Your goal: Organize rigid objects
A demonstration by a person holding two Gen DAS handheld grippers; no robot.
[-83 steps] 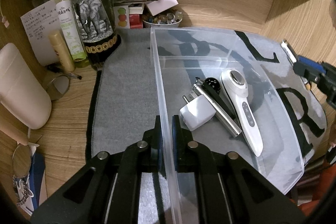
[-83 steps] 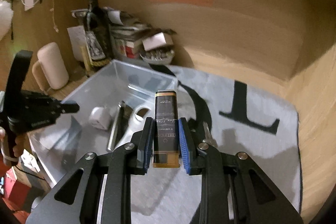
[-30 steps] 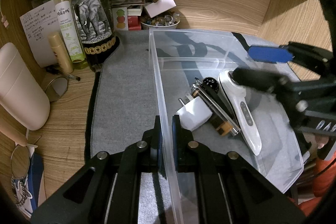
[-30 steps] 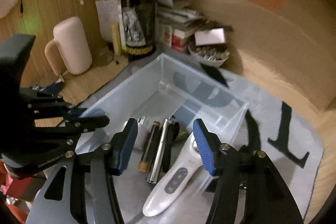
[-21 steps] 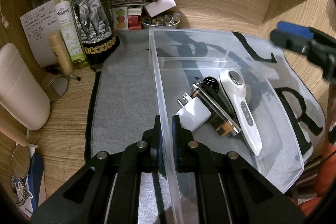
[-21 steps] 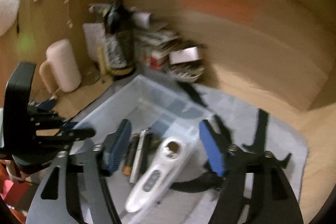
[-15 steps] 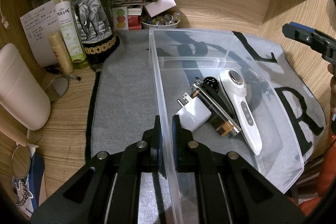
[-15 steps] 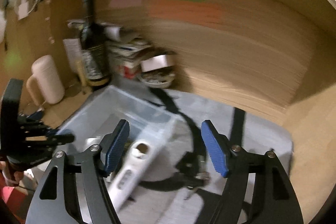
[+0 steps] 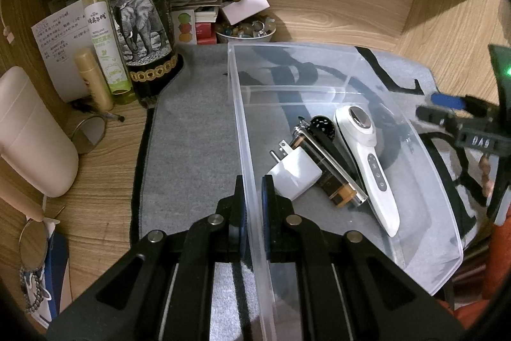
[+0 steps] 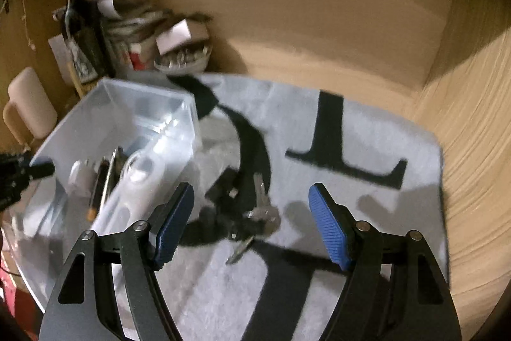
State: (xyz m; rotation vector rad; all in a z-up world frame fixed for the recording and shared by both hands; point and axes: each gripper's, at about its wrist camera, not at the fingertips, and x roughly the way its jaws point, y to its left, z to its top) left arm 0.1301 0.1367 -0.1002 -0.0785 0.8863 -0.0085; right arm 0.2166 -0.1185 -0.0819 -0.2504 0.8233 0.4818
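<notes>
Left claw (image 9: 253, 203) clamped on clear plastic bin (image 9: 238, 104) wall. Right claw (image 10: 250, 224) spread, empty, over silver keys (image 10: 260, 210); keys' long axis runs 12-to-6.

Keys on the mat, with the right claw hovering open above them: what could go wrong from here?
The keys lie flat and splayed on the grey mat, so the right claw may catch only one blade and let the bunch swing or slip. They sit close to the clear bin's wall; the claw could knock the bin, though the left claw is clamped on its rim.
</notes>
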